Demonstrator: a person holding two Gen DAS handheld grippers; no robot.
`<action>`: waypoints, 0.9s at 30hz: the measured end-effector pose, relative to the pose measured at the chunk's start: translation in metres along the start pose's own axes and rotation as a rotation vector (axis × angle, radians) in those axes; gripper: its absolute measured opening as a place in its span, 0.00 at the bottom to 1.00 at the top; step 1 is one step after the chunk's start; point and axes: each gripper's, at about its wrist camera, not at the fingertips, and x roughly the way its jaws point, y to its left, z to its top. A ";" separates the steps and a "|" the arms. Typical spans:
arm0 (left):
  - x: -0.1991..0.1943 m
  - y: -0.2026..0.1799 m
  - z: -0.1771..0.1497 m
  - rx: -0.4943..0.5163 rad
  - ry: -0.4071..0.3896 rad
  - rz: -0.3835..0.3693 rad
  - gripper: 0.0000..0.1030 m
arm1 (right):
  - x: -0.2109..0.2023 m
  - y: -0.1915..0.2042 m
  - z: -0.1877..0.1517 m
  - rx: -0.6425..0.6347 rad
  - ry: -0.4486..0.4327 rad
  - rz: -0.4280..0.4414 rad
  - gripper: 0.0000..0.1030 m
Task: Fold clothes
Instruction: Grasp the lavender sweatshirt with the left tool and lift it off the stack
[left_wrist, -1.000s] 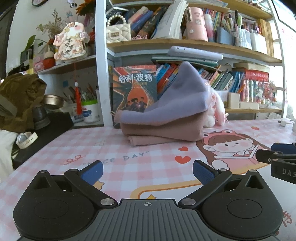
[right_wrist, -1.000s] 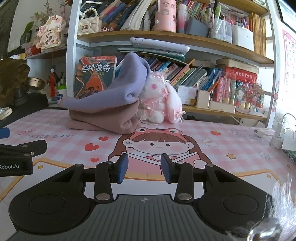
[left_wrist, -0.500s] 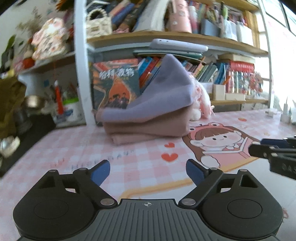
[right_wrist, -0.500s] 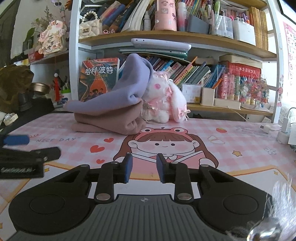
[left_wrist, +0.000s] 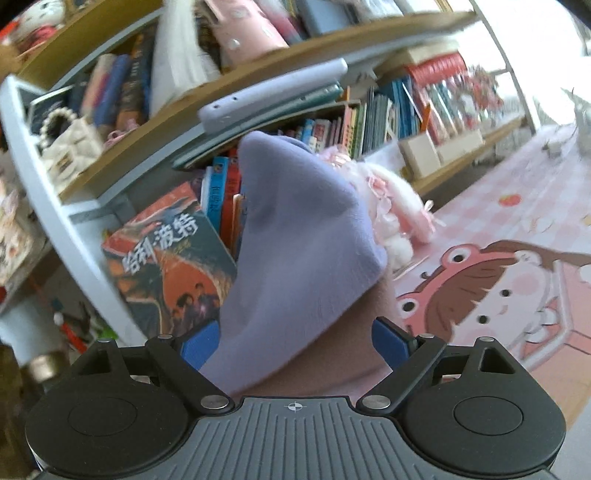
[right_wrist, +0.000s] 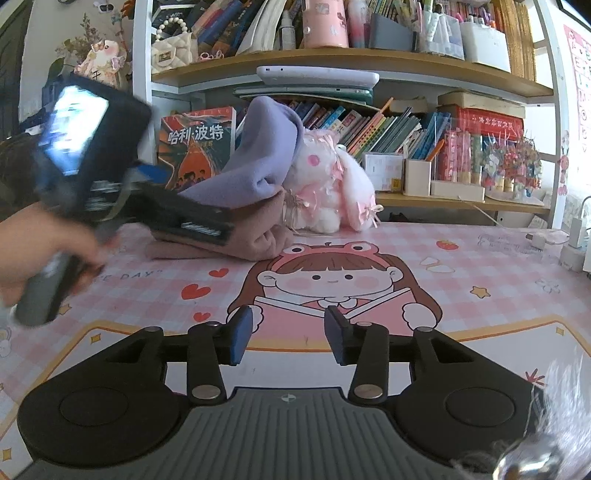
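Because your left gripper (left_wrist: 291, 345) stands spread around the lilac garment (left_wrist: 295, 251) stacked on the mauve garment (right_wrist: 255, 236), you're placed to grasp. Your right gripper (right_wrist: 290, 334) waits released, near the mat's (right_wrist: 480, 266) front.

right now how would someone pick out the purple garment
Find the bookshelf behind the pink mat. In front of its books lies a clothes stack beside a plush bunny. The purple garment is the peaked top layer, over the mauve garment.

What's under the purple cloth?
A folded dusty-pink cloth lies under the soft purple cloth. The left gripper hides part of the stack; anything beneath the pink one stays hidden.
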 end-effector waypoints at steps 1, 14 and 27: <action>0.005 0.000 0.002 0.005 0.003 0.002 0.89 | 0.000 0.000 0.000 -0.001 0.003 0.002 0.40; -0.100 0.009 -0.033 -0.126 -0.170 -0.070 0.10 | 0.003 -0.007 0.000 0.041 0.018 -0.006 0.43; -0.251 -0.035 -0.137 0.029 -0.043 -0.242 0.17 | -0.030 -0.014 0.002 0.065 0.028 0.153 0.43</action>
